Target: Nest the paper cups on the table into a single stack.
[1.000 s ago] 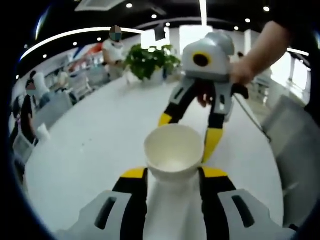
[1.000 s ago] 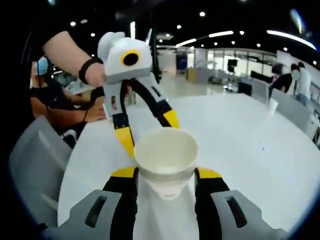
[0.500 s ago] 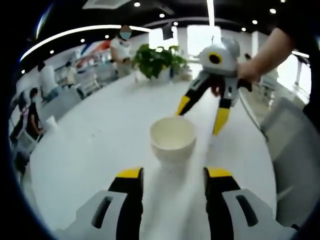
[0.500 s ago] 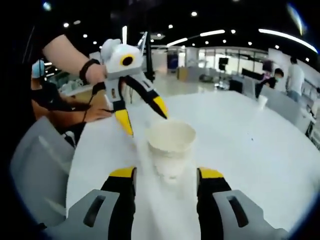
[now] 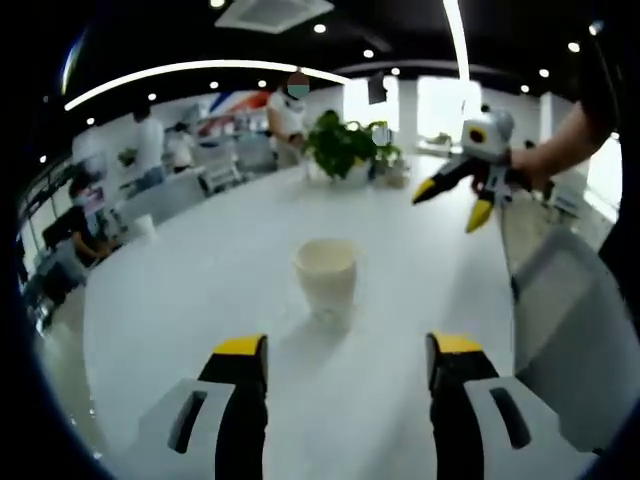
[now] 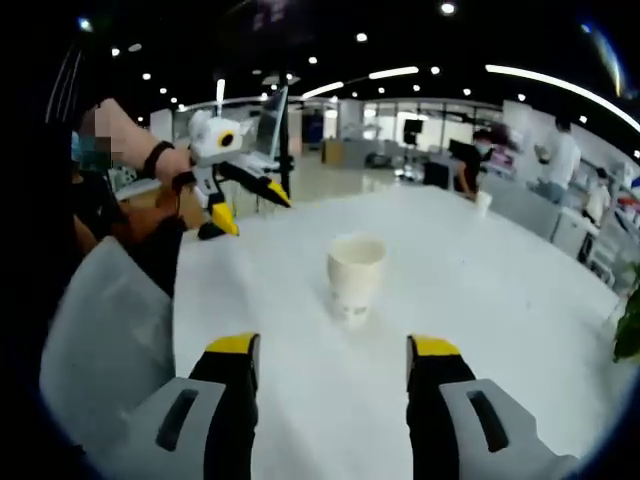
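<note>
- The paper cup [image 5: 326,281] stands upright on the white bench [image 5: 180,300], mouth up, long axis vertical; whether several are nested in it, I cannot tell.
- Left hand-held gripper [image 5: 345,365]: jaws apart, empty, cup straight ahead, apart from both tips.
- Right hand-held gripper [image 6: 332,363]: also spread and empty, cup [image 6: 356,276] ahead on the centreline.
- Neither looks clearly nearer; they face each other across it.

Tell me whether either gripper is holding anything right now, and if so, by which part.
Nothing is held. The left gripper and right gripper are both open, and the paper cup stands alone on the table, apart from both.
</note>
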### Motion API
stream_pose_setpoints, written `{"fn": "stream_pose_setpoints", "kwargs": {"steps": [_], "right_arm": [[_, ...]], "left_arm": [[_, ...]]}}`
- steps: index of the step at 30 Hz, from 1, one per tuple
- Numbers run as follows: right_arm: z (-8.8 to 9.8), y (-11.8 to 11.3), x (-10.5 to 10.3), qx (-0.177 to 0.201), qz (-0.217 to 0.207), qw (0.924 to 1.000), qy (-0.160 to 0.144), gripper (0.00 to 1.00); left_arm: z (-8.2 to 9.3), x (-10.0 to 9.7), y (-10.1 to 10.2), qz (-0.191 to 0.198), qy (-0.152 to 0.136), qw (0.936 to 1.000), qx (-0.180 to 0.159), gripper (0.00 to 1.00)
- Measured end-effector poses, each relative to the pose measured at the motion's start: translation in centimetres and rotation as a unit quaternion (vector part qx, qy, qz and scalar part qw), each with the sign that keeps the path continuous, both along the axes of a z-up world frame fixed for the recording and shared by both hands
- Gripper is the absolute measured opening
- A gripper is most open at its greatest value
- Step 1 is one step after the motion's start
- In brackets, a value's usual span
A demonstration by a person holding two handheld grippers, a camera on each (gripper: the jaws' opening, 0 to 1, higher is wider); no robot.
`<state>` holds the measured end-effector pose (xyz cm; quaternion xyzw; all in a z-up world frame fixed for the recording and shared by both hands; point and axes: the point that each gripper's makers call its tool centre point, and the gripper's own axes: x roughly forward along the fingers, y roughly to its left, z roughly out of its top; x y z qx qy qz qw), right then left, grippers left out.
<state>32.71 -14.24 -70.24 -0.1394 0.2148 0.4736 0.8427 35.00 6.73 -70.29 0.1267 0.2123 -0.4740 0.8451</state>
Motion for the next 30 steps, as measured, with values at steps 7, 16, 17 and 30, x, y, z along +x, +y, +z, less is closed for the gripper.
{"fn": "stream_pose_setpoints", "kwargs": {"steps": [7,16,17,30], "right_arm": [[0.7,-0.5,-2.1,-0.012,0.011,0.9998,-0.015,0.76],[0.5,-2.6,-3.0,-0.022,-0.001,0.9996,-0.018,1.00],[0.5,-3.1,-3.2,-0.023,-0.005,0.9996,-0.017,1.00],[0.5,-5.3,-4.8,-0.023,-0.033,0.9991,-0.012,1.00]], "left_arm": [[1.3,-2.2,1.5,0.044,-0.004,0.9989,-0.015,0.71],[2.4,-4.3,2.5,0.067,-0.011,0.9973,-0.026,0.79],[2.5,-4.5,2.7,0.071,-0.012,0.9970,-0.028,0.79],[2.8,-5.1,3.2,0.093,-0.004,0.9949,-0.040,0.82]]}}
